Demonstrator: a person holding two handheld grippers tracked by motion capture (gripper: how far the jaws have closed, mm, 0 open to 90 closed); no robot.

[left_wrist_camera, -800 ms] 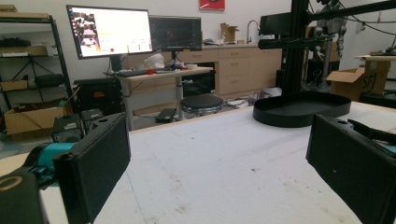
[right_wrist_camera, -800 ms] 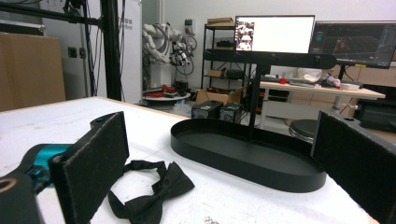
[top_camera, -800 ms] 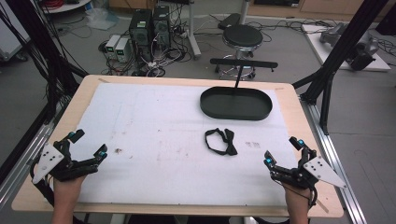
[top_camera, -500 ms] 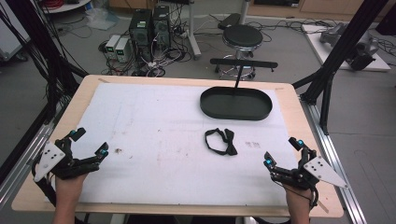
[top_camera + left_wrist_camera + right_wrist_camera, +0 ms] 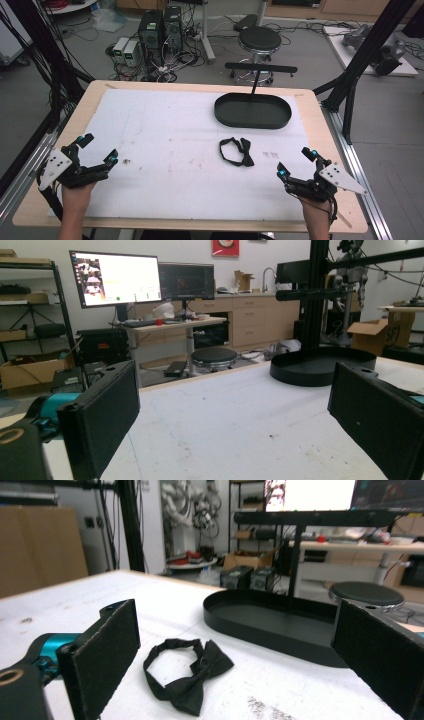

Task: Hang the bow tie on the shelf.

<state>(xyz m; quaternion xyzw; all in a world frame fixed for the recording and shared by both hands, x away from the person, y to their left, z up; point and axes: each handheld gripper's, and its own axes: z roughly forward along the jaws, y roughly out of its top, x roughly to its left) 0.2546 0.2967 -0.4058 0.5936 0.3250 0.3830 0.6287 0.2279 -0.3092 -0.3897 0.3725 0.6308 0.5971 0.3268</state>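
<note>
A black bow tie [image 5: 237,152] with its looped strap lies on the white mat, right of the middle; the right gripper view has the bow tie [image 5: 186,679] just ahead of the jaws. Behind it stands an oval black tray [image 5: 252,110], which carries a thin post with a crossbar [image 5: 260,67]. My right gripper [image 5: 296,164] rests near the table's front right, open and holding nothing, a short way right of the tie. At the front left my left gripper [image 5: 98,148] is open too, with bare mat between its jaws; the tray [image 5: 322,366] is far ahead of it.
The white mat [image 5: 165,135] covers most of the wooden table [image 5: 320,120]. Black frame posts [image 5: 367,47] rise at both sides of the table. Beyond the far edge stand a stool [image 5: 259,40] and computer boxes [image 5: 159,27] on the floor.
My left gripper has turned a little on the spot near the front left corner. The right gripper, the bow tie and the tray have stayed where they were.
</note>
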